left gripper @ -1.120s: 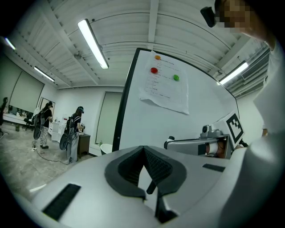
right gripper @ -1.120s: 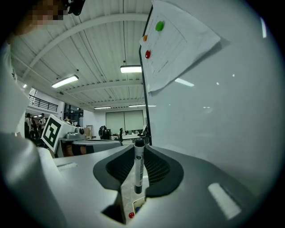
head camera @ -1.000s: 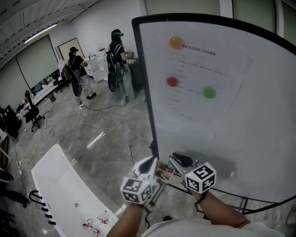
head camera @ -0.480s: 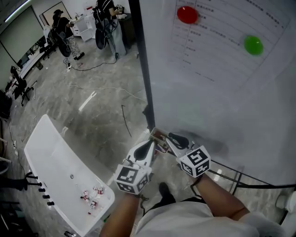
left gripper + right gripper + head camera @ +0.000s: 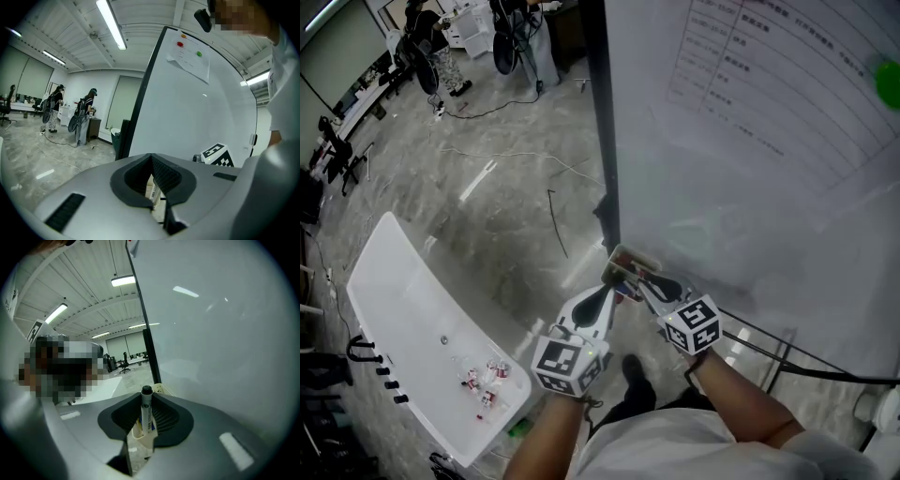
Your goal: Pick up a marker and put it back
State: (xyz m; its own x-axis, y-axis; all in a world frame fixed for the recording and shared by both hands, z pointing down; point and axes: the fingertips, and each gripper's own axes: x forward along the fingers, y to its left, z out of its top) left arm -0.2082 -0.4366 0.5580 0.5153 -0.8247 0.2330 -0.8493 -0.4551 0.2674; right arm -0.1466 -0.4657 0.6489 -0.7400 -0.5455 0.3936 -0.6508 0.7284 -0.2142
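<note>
A marker (image 5: 146, 409) with a black cap stands upright in a cream holder (image 5: 142, 440) at the whiteboard's (image 5: 750, 150) lower left corner. My right gripper (image 5: 146, 412) is shut on the marker, one pad against each side of its barrel. In the head view the right gripper (image 5: 645, 284) reaches the holder (image 5: 623, 264) from the right. My left gripper (image 5: 606, 302) sits just beside it, jaws together and holding nothing. Past the left gripper (image 5: 153, 177) only a sliver of the holder's contents shows.
The whiteboard's black frame post (image 5: 602, 122) rises right behind the holder, and a printed sheet (image 5: 787, 84) hangs on the board. A long white table (image 5: 412, 319) with small items (image 5: 485, 384) stands to the left. Cables cross the floor; people (image 5: 427, 52) stand far off.
The head view has tipped downward, so the board's magnets slid out of sight. Both grippers stay at the holder, the right one slightly closer in.
</note>
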